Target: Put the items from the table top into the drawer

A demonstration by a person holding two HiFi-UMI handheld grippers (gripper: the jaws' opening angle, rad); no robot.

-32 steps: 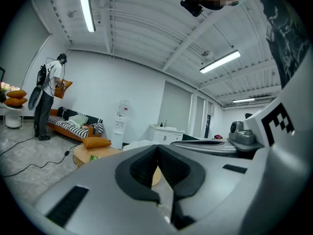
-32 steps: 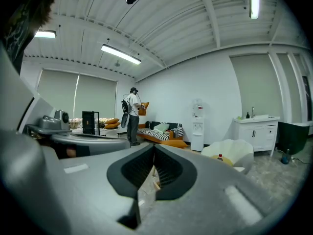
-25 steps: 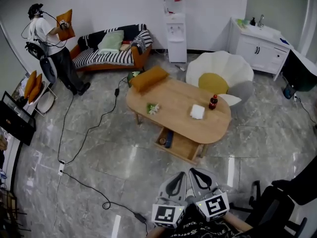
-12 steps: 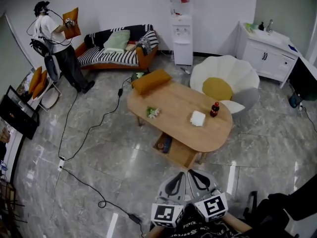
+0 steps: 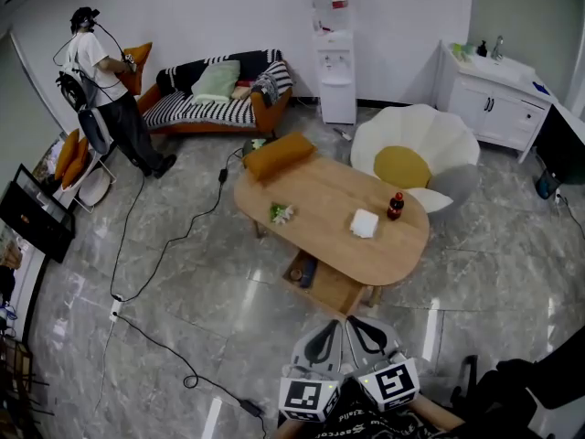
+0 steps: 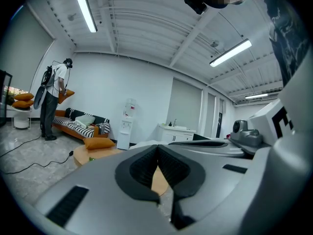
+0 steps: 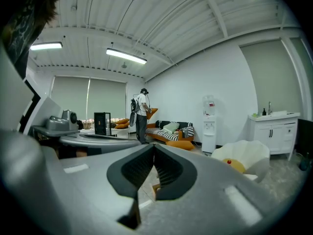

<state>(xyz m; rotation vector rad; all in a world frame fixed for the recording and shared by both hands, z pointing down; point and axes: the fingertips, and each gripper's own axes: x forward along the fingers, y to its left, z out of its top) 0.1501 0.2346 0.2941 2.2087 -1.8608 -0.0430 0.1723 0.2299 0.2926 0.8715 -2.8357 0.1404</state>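
1. The head view looks steeply down on the wooden bench (image 5: 311, 190), which is well apart from both claws. On it are a bottle (image 5: 395, 205), a white cloth (image 5: 364, 223) just beside the bottle, flowers (image 5: 281, 212) further left, and an orange cushion (image 5: 278, 153) at the far end.
2. Only this view shows the drawer (image 5: 336, 289). It is pulled out under the bench's near edge, and a dark thing (image 5: 307, 271) lies in its left corner.
3. At the bottom of the same view the left claw (image 5: 331, 329) and the right claw (image 5: 358, 326) are side by side over the grey floor, short of the bench. Their grip cannot be read from there.
4. The left gripper view settles it for the left claw (image 6: 157, 148): the pads meet at the tips, with nothing between them. Past it the view runs level across the room, with the cushion (image 6: 98, 143) low ahead and a person (image 6: 51, 102) standing by a striped sofa (image 6: 80, 124).
5. The right gripper view shows the right claw (image 7: 153, 148) closed and empty too. It looks further right, taking in a white chair (image 7: 244, 154) and a white cabinet (image 7: 274, 131) from the side, and the ceiling lights.
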